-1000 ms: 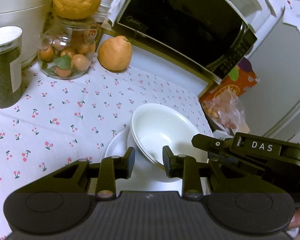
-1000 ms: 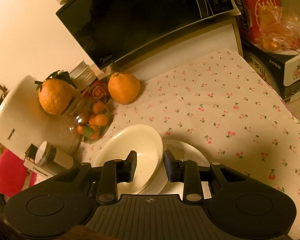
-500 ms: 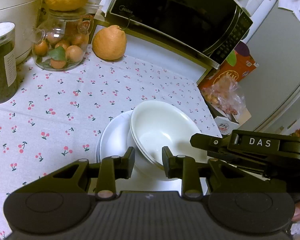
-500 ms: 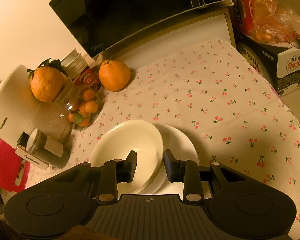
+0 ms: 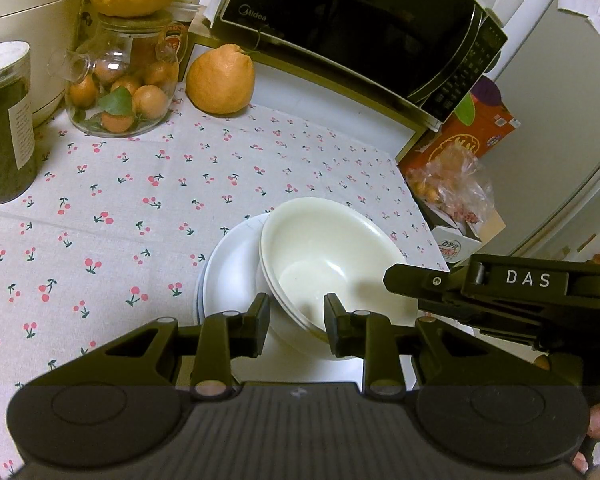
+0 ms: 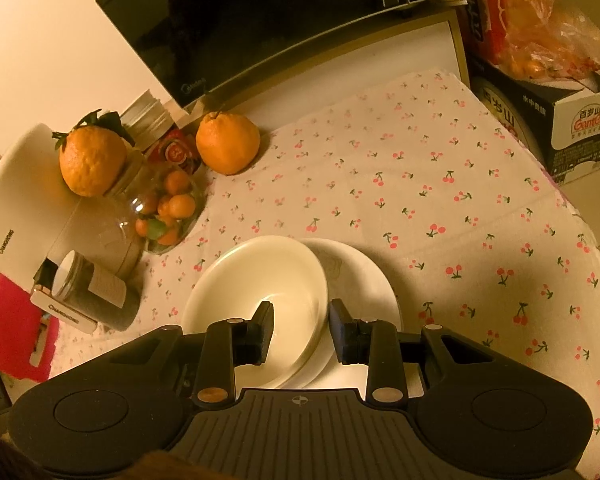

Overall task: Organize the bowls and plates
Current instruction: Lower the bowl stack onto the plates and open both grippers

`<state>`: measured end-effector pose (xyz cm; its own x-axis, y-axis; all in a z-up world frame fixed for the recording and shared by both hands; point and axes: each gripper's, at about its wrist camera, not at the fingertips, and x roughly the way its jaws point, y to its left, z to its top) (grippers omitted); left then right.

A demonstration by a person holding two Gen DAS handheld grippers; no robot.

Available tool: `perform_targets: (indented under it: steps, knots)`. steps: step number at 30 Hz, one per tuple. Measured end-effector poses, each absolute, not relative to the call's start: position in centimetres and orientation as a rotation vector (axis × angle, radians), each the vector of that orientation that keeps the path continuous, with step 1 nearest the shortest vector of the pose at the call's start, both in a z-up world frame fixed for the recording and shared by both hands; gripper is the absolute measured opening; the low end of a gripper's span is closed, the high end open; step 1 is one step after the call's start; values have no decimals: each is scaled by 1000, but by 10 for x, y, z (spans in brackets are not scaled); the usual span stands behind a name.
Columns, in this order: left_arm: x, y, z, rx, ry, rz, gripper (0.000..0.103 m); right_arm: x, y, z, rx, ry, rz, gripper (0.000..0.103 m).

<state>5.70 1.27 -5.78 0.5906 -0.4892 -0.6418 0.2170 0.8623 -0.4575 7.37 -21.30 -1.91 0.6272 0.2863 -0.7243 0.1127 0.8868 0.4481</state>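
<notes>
Two nested white bowls [image 5: 324, 256] lean, off-centre, on a short stack of white plates [image 5: 228, 272] on the cherry-print tablecloth. My left gripper [image 5: 297, 320] straddles the bowls' near rim, one finger outside and one inside, and is shut on the wall. In the right wrist view my right gripper [image 6: 301, 330] grips the right-hand rim of the bowls [image 6: 260, 280], left finger inside, right finger over the plates [image 6: 364, 280]. That gripper's finger [image 5: 404, 280] reaches over the bowls' right edge in the left wrist view.
At the back stand a microwave [image 5: 360, 20], a loose orange fruit [image 5: 220, 80], a glass jar of small oranges [image 5: 120, 92] with a large fruit on top, and a dark canister [image 5: 4, 120]. A carton and a bag of fruit [image 6: 548, 52] sit beyond the table's right edge.
Both views have shifted slightly, so a little more plate shows beside the bowls. The bowls stay between both pairs of jaws.
</notes>
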Motion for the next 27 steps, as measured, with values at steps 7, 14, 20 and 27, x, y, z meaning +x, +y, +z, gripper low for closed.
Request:
perform_targets:
  steps: [7,14,20,27]
  knots:
    - [57,12,-58,-345,847,-425,27,74,-214,-19,500,897,104,32]
    - [59,13,-55,-342,836,-446,47,77,-224,-21,549,889,80,32]
    - [58,14,-48,-322,823,-459,68,74,-238,-18,590,861,65,51]
    - [51,19,-34,-237,802,-420,91,64,-247,-5,559,841,37,73]
